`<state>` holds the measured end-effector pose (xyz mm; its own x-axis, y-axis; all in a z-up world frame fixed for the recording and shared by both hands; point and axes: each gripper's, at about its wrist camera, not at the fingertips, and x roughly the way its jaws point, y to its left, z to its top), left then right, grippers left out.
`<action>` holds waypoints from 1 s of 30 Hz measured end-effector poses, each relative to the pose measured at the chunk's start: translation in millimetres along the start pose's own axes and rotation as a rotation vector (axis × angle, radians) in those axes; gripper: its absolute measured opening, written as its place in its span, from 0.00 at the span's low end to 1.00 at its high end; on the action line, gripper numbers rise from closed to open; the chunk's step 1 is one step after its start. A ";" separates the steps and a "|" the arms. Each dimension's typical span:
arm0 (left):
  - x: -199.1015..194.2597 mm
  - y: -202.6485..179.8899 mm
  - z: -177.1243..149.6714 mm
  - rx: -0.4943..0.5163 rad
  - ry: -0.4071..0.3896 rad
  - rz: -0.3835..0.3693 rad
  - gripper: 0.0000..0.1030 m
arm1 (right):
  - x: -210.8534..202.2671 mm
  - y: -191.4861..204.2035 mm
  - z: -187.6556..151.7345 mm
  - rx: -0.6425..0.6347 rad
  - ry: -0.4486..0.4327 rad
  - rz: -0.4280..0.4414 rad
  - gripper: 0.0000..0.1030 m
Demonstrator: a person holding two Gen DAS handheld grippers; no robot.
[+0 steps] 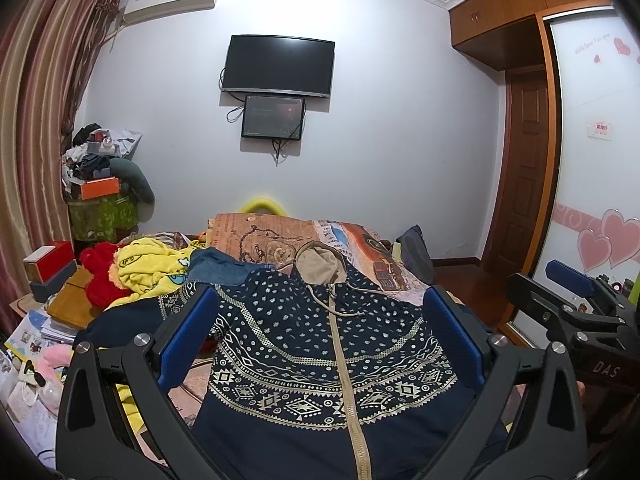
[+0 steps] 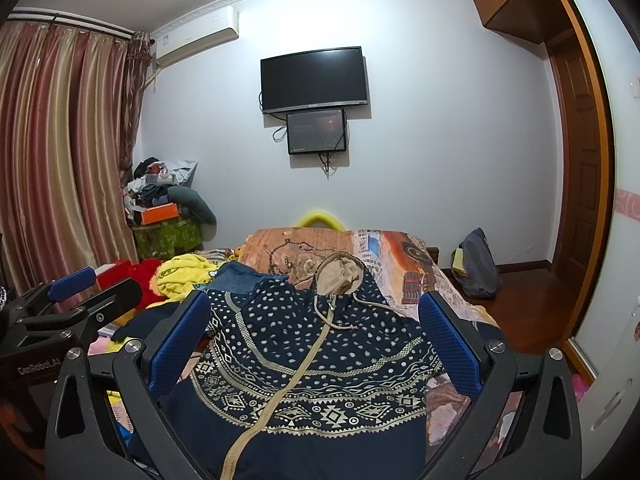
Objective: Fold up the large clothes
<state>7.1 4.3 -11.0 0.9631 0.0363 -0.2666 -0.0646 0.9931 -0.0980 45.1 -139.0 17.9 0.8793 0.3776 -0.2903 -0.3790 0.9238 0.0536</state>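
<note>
While hovering above the bed point(image 1: 372, 248), left gripper point(image 1: 320, 340) spread wide, nothing between its blue pads point(image 1: 188, 336). Below it, navy patterned hoodie point(image 1: 332, 344) lying front up on the bed, zipper point(image 1: 344, 360) closed, beige hood point(image 1: 320, 266) toward the far wall. At far right of this view, right gripper point(image 1: 560, 284) seen from the side, also released and empty. At left, yellow cloth point(image 1: 156, 268) and red plush toy point(image 1: 100, 276) close beside the hoodie's shoulder, with a blue denim piece point(image 1: 222, 268) touching its upper edge. Heart stickers on the wardrobe door point(image 1: 600, 160) visible only here.

From the right wrist: right gripper point(image 2: 316, 340) released, holding nothing, same hoodie point(image 2: 320, 360) beneath. Zipper point(image 2: 280, 392) bending to the left, so the front not fully flat. Left gripper point(image 2: 92, 288) at far left, released. Backpack point(image 2: 478, 264) on the floor beside the bed fully clear only here.

Likely risks: catching the denim piece or yellow cloth together with the sleeve, because so close; folding wrinkles in, because of the skewed zipper; pinching only one layer, so the back stays behind. Sleeves mostly hidden, position unclear.
</note>
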 end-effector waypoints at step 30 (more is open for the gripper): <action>134.0 128.7 21.4 -0.071 0.156 0.166 1.00 | 179.8 -31.5 3.4 0.011 0.317 0.026 1.00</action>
<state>133.4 139.4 -38.9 0.8861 0.1752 -0.4292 -0.2421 0.9644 -0.1063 216.1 -100.0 -32.7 0.7348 0.3645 -0.5720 -0.3958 0.9153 0.0749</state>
